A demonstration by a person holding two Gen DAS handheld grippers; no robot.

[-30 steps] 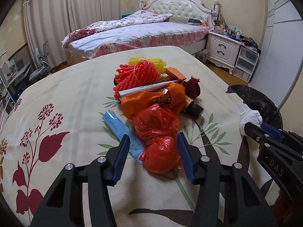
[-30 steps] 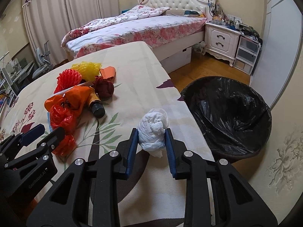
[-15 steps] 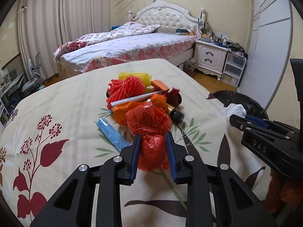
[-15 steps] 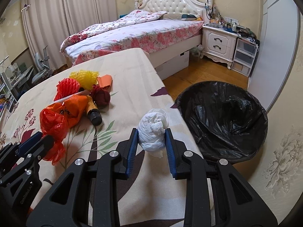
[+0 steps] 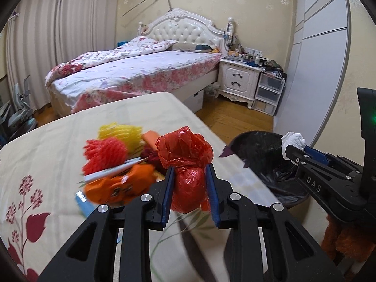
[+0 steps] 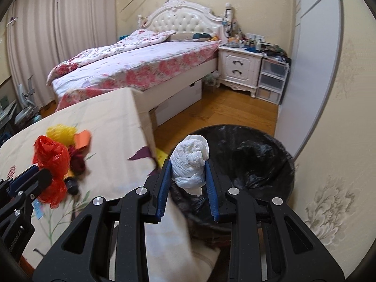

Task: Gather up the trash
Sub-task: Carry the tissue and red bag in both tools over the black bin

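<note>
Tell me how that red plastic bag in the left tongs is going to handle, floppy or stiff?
Probably floppy: the red plastic bag is thin crinkled film, and its knotted top bulges loose above the left tongs. It likely weighs little for its size. The pinched lower lobe looks squashed, so it may slip if the grip eases.

The trash bin stands on the floor just right of the tabletop. Left of the bin, the trash pile lies on the tabletop. Behind the bin are the bed and the nightstand.
</note>
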